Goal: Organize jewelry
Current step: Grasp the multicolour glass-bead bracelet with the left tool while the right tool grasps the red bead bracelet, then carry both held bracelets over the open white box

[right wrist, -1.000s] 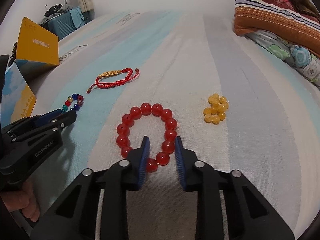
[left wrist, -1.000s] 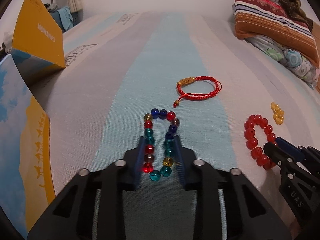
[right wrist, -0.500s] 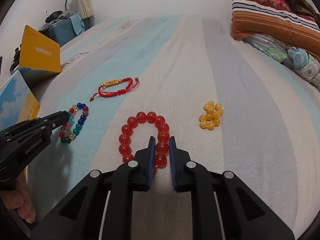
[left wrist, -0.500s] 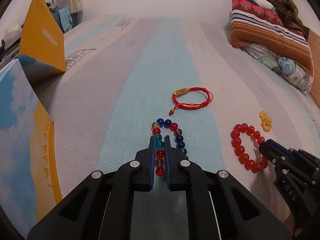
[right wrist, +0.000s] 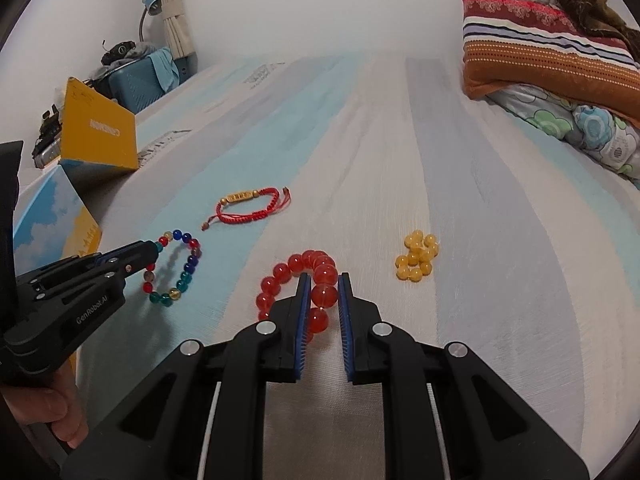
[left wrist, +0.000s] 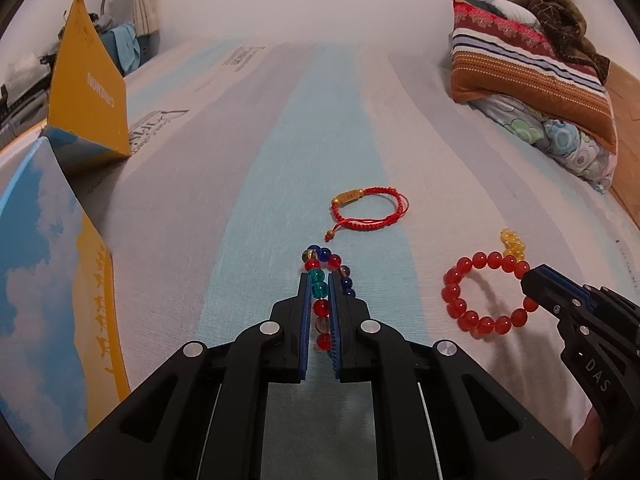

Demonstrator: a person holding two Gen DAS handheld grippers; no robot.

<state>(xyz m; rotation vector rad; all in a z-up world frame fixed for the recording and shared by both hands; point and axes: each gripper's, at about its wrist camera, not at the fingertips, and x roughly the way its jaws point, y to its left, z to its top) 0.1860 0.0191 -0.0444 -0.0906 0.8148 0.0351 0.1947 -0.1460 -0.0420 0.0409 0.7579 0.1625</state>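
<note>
box: open yellow-and-blue carton at the far left on the bed, lid standing up; judged the likely place for the jewelry, though nothing in view confirms it.
left gripper: left gripper has its jaws closed on one strand of the multicolour bead bracelet; teal and red beads sit pinched between the blue pads.
multicolour bracelet, lie: loop runs lengthwise straight ahead of the jaws; in the right wrist view it hangs as an open ring from the tips, its far end close to or on the sheet, cannot tell which.
cord bracelet: red braided cord with gold tube lies flat just beyond the multicolour loop, apart from it, untouched.
right gripper: right gripper has its jaws clamped on a bead of the red bead bracelet; the rest of the ring bunches left of the tips.
yellow beads: small amber cluster lies to the right of the right jaws, near but apart.
key relation: carton lies left of both loads; left hand is nearer to it, so its bracelet has the shorter carry.
risk: loops dangle freely; swing could snag the cord bracelet on the way past.
</note>
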